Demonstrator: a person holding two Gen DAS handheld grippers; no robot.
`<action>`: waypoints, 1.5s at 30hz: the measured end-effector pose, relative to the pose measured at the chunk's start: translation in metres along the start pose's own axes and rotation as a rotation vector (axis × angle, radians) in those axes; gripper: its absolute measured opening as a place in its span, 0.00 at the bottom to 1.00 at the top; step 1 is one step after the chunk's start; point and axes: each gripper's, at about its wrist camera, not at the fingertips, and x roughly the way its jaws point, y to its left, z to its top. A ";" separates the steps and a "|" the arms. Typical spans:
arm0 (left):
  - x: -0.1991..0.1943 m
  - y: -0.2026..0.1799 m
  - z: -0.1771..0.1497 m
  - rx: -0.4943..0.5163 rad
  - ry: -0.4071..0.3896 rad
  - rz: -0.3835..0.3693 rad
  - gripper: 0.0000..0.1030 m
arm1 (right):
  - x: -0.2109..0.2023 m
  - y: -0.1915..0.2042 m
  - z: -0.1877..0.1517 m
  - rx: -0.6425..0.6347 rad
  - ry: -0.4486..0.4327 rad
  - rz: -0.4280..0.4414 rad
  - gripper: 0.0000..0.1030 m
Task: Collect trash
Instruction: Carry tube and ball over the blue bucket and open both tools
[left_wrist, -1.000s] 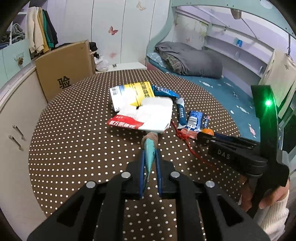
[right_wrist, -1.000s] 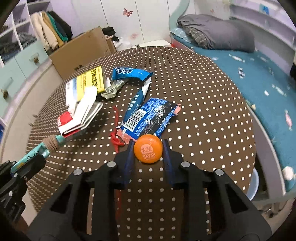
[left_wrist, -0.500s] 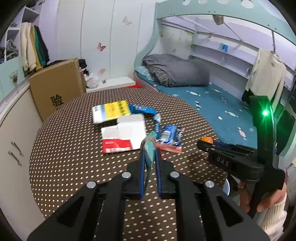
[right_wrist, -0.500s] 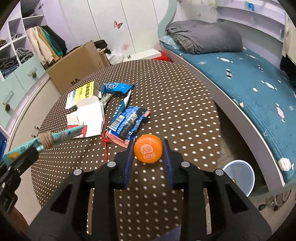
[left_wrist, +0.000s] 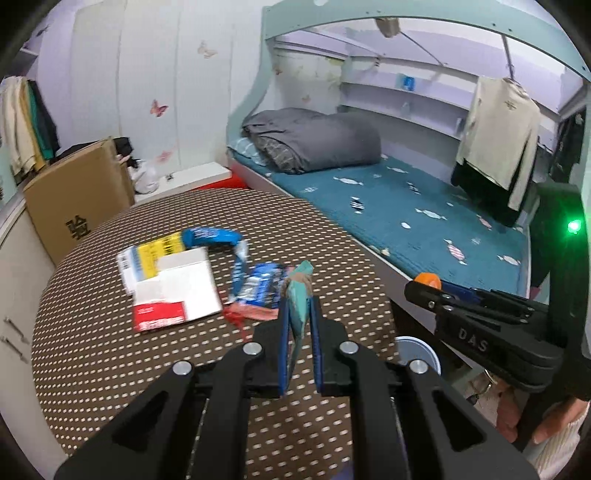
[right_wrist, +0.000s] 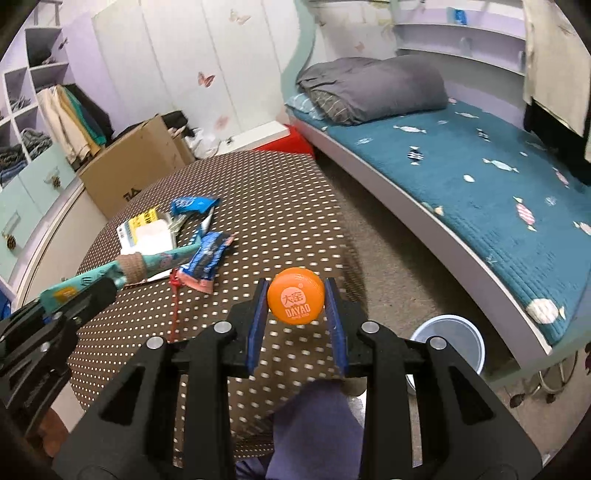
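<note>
The left gripper (left_wrist: 298, 325) is clamped narrow on a teal wrapper (left_wrist: 300, 295) bound with a tan band, which sticks up past its blue pads; the right gripper (right_wrist: 295, 314) pinches an orange bottle cap (right_wrist: 296, 301) marked DAYAO by its edges. Both are held above the near edge of a round table (right_wrist: 288, 206) covered in brown cloth with white dots. More trash lies on it: a white and red carton (left_wrist: 173, 295), a yellow and white box (left_wrist: 147, 254) behind it, a blue snack wrapper (left_wrist: 210, 236), a second blue packet (right_wrist: 208, 258) with a pink end, and a red string (right_wrist: 175, 295) trailing toward the table edge. A cardboard box (right_wrist: 136, 162) stands beyond the table, with a bed (right_wrist: 480, 184) and a rolled grey quilt (right_wrist: 373, 88) to the right. Only the right wrist view shows the white bin (right_wrist: 458, 339) clearly, on the floor between table and bed, just right of the cap; in the left wrist view, the left gripper's own finger and the right gripper's body hide most of the bin. The left view alone shows a hand (left_wrist: 554, 424) in a pale sleeve under the right gripper.
</note>
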 end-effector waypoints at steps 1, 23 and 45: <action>0.003 -0.005 0.001 0.007 0.002 -0.009 0.10 | -0.002 -0.004 0.000 0.005 -0.004 -0.007 0.29; 0.061 -0.153 0.010 0.238 0.090 -0.209 0.10 | -0.057 -0.128 -0.028 0.244 -0.082 -0.190 0.29; 0.141 -0.289 -0.036 0.483 0.306 -0.305 0.10 | -0.065 -0.252 -0.095 0.560 -0.017 -0.383 0.29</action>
